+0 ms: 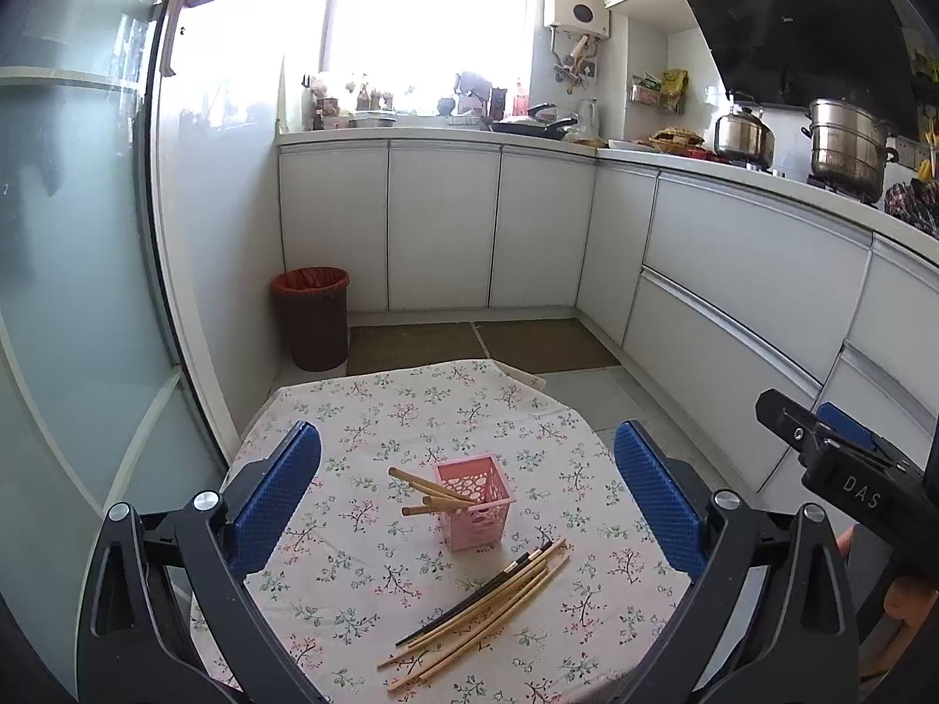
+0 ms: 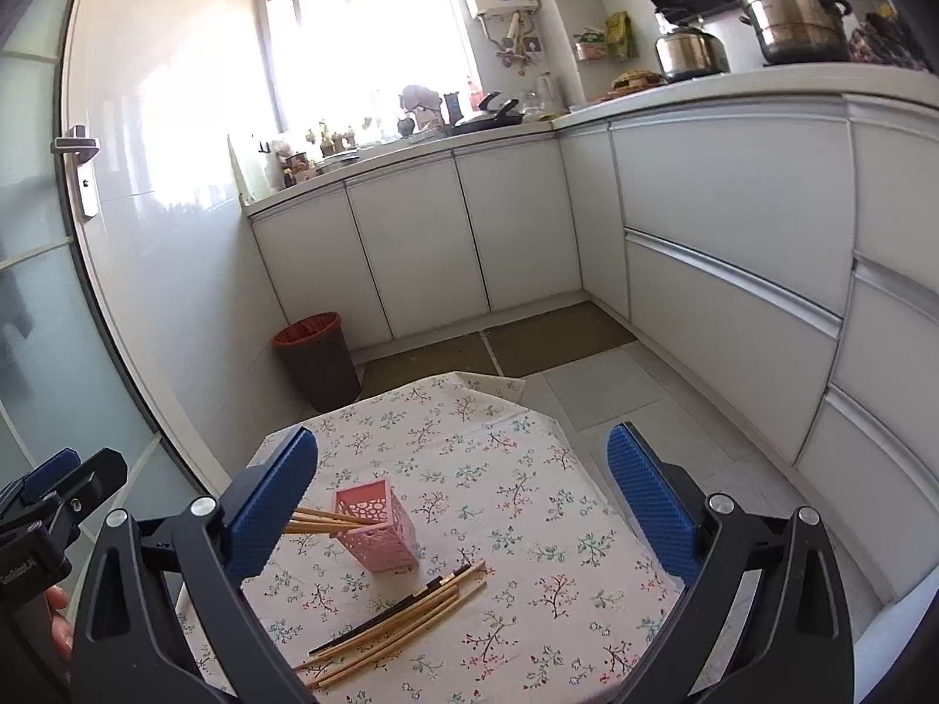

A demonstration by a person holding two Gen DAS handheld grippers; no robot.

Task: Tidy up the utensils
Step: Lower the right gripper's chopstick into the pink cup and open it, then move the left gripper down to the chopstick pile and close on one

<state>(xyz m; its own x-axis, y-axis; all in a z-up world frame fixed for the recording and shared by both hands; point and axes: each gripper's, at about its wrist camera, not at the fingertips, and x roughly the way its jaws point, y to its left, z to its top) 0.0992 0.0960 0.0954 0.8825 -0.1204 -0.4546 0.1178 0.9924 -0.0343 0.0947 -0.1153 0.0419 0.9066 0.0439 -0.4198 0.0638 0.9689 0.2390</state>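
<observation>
A pink perforated holder [image 1: 474, 498] stands on the floral tablecloth [image 1: 364, 410] with a few wooden chopsticks [image 1: 428, 490] leaning out to the left. A loose bundle of wooden and black chopsticks [image 1: 487, 607] lies on the cloth in front of it. My left gripper [image 1: 469, 504] is open and empty, above and behind them. In the right wrist view the holder [image 2: 378, 534], its chopsticks [image 2: 326, 522] and the loose bundle [image 2: 399, 616] show too. My right gripper [image 2: 463, 504] is open and empty. The right gripper's body shows at the left wrist view's right edge [image 1: 845, 469].
A brown bin with a red liner [image 1: 311, 317] stands on the floor beyond the table's far left corner. White cabinets [image 1: 733, 270] run along the back and right. A frosted glass door [image 1: 70, 293] is at the left. Pots [image 1: 848, 144] sit on the counter.
</observation>
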